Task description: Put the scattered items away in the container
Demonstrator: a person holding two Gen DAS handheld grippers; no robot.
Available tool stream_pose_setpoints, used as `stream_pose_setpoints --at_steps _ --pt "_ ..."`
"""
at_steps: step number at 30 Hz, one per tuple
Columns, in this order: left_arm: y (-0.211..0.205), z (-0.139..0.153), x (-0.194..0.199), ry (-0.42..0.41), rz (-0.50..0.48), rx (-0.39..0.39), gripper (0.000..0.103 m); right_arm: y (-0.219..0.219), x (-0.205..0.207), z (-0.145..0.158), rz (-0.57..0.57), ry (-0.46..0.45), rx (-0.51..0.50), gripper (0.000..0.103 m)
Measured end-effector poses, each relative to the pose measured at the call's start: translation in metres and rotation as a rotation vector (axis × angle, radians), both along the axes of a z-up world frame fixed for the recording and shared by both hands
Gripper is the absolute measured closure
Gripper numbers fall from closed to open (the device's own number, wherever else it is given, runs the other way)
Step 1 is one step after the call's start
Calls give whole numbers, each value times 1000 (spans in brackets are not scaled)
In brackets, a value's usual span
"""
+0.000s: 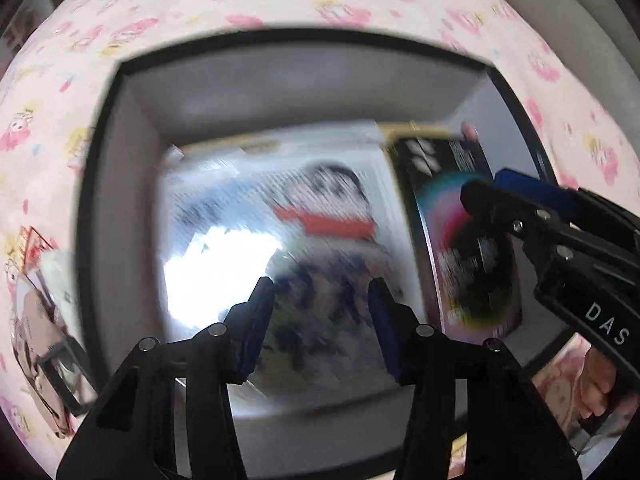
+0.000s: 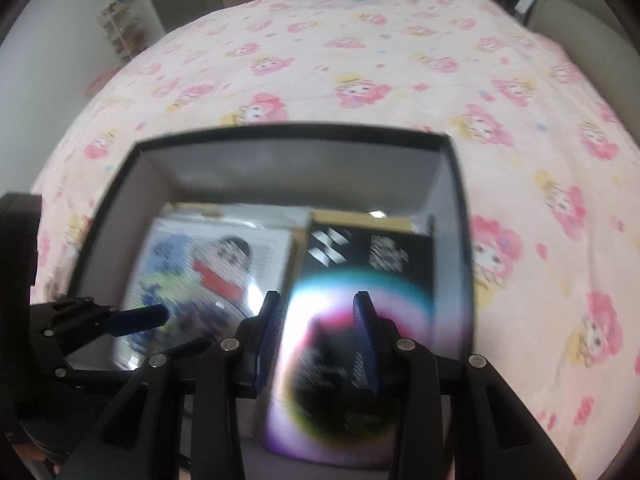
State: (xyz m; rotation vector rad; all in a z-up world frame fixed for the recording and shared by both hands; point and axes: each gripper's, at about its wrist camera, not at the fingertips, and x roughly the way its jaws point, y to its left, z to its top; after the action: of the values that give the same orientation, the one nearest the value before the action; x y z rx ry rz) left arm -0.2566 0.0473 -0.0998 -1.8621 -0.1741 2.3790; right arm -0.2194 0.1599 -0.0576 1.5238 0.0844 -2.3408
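A black container with grey inner walls [image 1: 280, 46] [image 2: 288, 132] stands on the bed. On its floor lies a glossy packet with a cartoon figure [image 1: 320, 216] [image 2: 216, 268]. Beside it a black box with a rainbow ring [image 1: 448, 208] [image 2: 360, 256] leans along the right wall. My left gripper [image 1: 322, 324] [image 2: 152, 318] points down over the packet, its jaws apart and nothing pinched. My right gripper [image 2: 318, 320] [image 1: 484, 192] hovers over the face of the black box, which is wider than the gap between its jaws. Both pictures are blurred.
A pink flowered bedspread [image 2: 360, 60] surrounds the container. A printed packet [image 1: 40, 312] lies on it just left of the container. A hand [image 1: 596, 384] holds the right gripper's handle. A beige padded edge [image 2: 580, 20] and shelves [image 2: 120, 28] stand beyond the bed.
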Motion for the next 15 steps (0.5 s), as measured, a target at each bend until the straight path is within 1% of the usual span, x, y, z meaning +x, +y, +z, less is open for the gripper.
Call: stream_pose_setpoints --at_steps 2,4,5,7,9,12,13,15 --pt "-12 -1 -16 6 43 8 52 -10 -14 -1 35 -11 12 65" --pt "-20 -5 -34 2 70 34 52 -20 -33 -10 41 -30 52 65" --pt "-22 -7 -41 2 72 37 52 -22 -39 -15 34 -41 55 65" --pt "-23 -12 -60 5 66 25 52 -24 -50 -26 16 -78 25 65" --pt "-22 -15 -66 11 57 14 52 -24 -58 -37 8 -108 10 65" --pt "-19 -20 -86 11 50 19 52 -26 -63 -43 19 -93 33 65" --pt "-19 -24 -90 8 55 17 52 -26 -64 -44 17 -103 23 65" --pt "-26 -24 -73 11 66 7 52 -24 -70 -44 15 -113 -11 65"
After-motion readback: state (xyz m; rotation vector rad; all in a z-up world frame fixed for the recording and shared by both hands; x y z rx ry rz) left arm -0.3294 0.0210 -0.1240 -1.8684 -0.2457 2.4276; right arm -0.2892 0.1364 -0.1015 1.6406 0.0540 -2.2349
